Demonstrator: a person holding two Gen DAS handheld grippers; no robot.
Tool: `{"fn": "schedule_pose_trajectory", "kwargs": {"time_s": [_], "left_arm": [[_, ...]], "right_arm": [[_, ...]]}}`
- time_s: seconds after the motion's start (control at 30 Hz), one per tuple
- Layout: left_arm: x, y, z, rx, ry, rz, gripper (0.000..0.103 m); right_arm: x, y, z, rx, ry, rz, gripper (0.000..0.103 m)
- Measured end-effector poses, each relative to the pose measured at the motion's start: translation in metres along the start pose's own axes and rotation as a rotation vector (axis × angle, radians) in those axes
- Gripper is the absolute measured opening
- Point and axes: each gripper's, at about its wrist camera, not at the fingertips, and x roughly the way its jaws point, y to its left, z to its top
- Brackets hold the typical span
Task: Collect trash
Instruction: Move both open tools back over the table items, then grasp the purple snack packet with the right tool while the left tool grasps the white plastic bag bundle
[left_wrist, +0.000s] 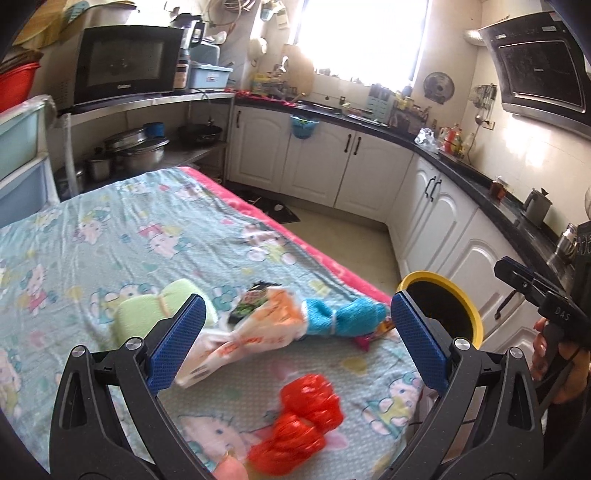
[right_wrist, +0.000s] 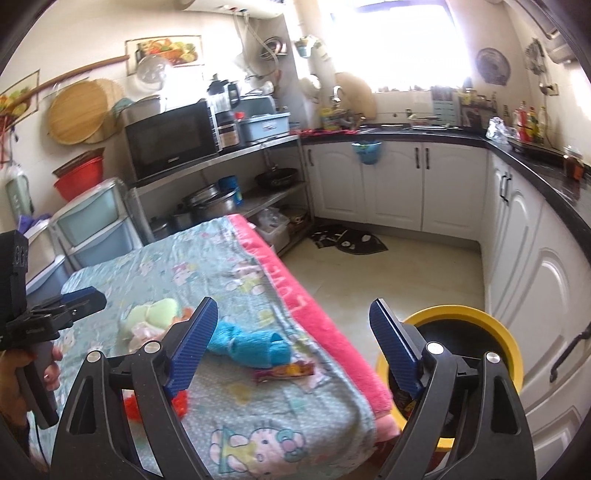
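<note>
On a table under a cartoon-print sheet (left_wrist: 129, 229) lie a crumpled red plastic bag (left_wrist: 303, 421), a white-and-orange plastic bag (left_wrist: 251, 332), a dark snack packet (left_wrist: 255, 299), a blue cloth bundle (left_wrist: 343, 317), a green cloth (left_wrist: 155, 310) and a small bright wrapper (left_wrist: 373, 334). My left gripper (left_wrist: 298, 297) hovers open over this pile, holding nothing. My right gripper (right_wrist: 293, 302) is open and empty above the table's pink edge, with the blue cloth (right_wrist: 247, 341) and wrapper (right_wrist: 286, 371) just below it. A yellow-rimmed bin (right_wrist: 461, 310) stands on the floor beside the table.
White cabinets (right_wrist: 399, 184) under a dark counter (left_wrist: 480, 184) line the far and right walls. A steel shelf with a microwave (right_wrist: 170, 140) and pots stands at the left, next to plastic drawers (right_wrist: 92, 225). A dark mat (right_wrist: 351, 240) lies on the tiled floor.
</note>
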Motion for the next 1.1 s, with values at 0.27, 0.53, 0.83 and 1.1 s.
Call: {"fn": "schedule_pose_trajectory", "kwargs": {"time_s": [0.27, 0.53, 0.83, 1.1], "left_arm": [[-0.013, 0.029, -0.012, -0.028, 0.012, 0.051, 0.092], [-0.018, 0.052, -0.022, -0.048, 0.027, 0.092, 0.092], [-0.011, 0.07, -0.039, -0.062, 0.071, 0.109, 0.092], [0.008, 0.085, -0.054, -0.105, 0.119, 0.088, 0.092]], "right_arm": [[0.012, 0.027, -0.004, -0.047, 0.032, 0.05, 0.082], [0.019, 0.05, -0.007, -0.1, 0.058, 0.085, 0.082], [0.03, 0.065, -0.014, -0.14, 0.094, 0.111, 0.082], [0.048, 0.065, -0.028, -0.152, 0.145, 0.099, 0.082]]}}
